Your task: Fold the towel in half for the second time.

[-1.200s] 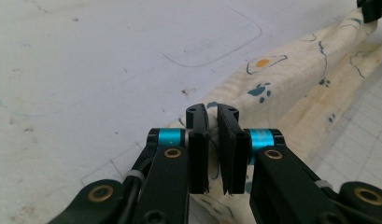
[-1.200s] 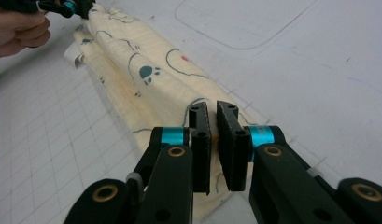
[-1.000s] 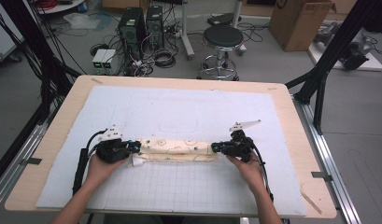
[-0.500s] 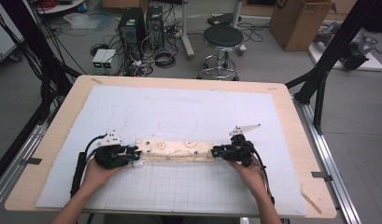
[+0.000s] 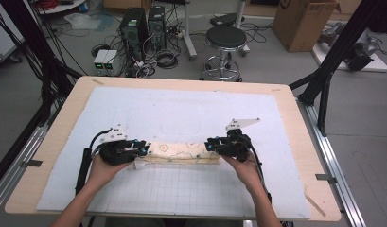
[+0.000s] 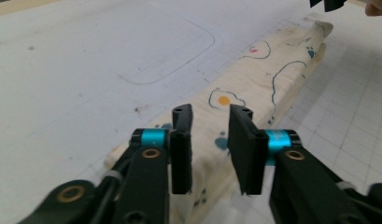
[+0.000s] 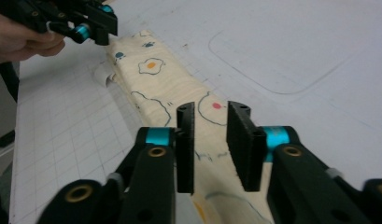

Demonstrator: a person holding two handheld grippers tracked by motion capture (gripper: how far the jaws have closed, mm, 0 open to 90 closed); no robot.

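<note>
A cream cloth (image 5: 181, 152) printed with fried eggs lies folded into a long strip on the white gridded mat (image 5: 181, 194). My left gripper (image 5: 143, 149) hovers at its left end and my right gripper (image 5: 211, 144) at its right end. In the left gripper view the jaws (image 6: 210, 112) stand apart just above the cloth (image 6: 254, 88) with nothing between them. The right gripper (image 7: 212, 108) is likewise open over the cloth (image 7: 156, 88). Both pairs of jaws have just been closing a little. The left gripper (image 7: 93, 21) shows far off in the right gripper view.
The mat covers a wooden table (image 5: 54, 137) with a bare rim all round. A rounded rectangle outline (image 5: 181, 118) is drawn on the mat behind the cloth. Beyond the table stand a stool (image 5: 224, 40), computer cases (image 5: 144, 23) and a cardboard box (image 5: 304, 19).
Both grippers have lifted slightly off the cloth's ends, and their jaws stand wider than a second ago. The cloth has stayed in place.
</note>
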